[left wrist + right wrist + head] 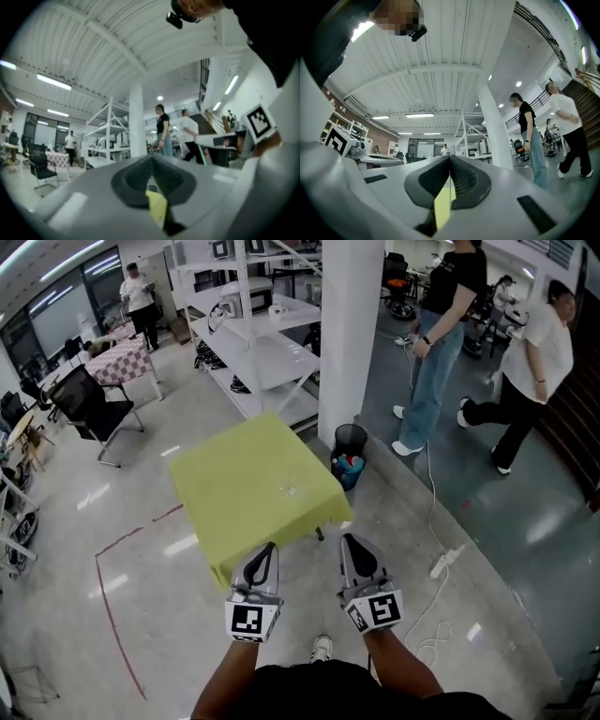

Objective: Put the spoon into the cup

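Grippers sit low-ctr in the head view, both clenched w/ nothing between the jaws: left gripper (268,551), right gripper (350,542), well short of the yellow table (234,479) at mid-frame. Spoon and cup can't be made out, only a faint glint (291,489) toward the table's right. Likely step: approach — close in, find the spoon, open the jaws before reaching.

Square cloth-covered worktop (253,484): plain yellow-green. Two-jaw left tool (266,551) and right tool (351,545): grey shells, black pads, black-and-white square markers. Glossy grey floor (141,634): thin red tape line (117,542).
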`<state>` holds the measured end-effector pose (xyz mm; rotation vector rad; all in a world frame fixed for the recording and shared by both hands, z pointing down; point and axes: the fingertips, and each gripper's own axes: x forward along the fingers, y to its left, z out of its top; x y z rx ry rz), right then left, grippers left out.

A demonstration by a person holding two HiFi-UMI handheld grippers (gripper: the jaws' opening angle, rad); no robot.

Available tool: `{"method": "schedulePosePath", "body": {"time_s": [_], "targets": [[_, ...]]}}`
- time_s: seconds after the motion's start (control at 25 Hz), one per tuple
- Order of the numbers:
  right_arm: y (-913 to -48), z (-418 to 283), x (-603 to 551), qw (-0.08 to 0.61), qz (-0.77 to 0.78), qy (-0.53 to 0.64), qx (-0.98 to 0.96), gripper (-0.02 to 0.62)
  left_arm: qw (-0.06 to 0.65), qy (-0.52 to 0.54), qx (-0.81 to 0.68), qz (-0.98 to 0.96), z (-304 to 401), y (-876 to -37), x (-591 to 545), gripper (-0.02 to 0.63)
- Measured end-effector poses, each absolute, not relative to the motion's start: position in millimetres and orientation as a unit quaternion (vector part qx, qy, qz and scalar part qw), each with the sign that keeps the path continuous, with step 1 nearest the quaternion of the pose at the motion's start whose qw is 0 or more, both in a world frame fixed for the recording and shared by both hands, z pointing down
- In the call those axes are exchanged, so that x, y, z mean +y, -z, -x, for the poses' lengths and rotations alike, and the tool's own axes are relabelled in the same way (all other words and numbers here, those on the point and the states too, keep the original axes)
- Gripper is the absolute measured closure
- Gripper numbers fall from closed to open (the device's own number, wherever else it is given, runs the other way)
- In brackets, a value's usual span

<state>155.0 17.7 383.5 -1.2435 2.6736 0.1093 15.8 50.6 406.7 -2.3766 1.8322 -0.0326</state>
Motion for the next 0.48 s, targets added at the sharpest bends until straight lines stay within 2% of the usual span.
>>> {"method": "schedulePosePath", "body": {"time_s": [0.48], "targets": [[-385,-151,-21,0.093,0.375,-0.038,0.922,0.586,0.071,0.011,0.613,0.786,-23,-406,11,0.600]]}}
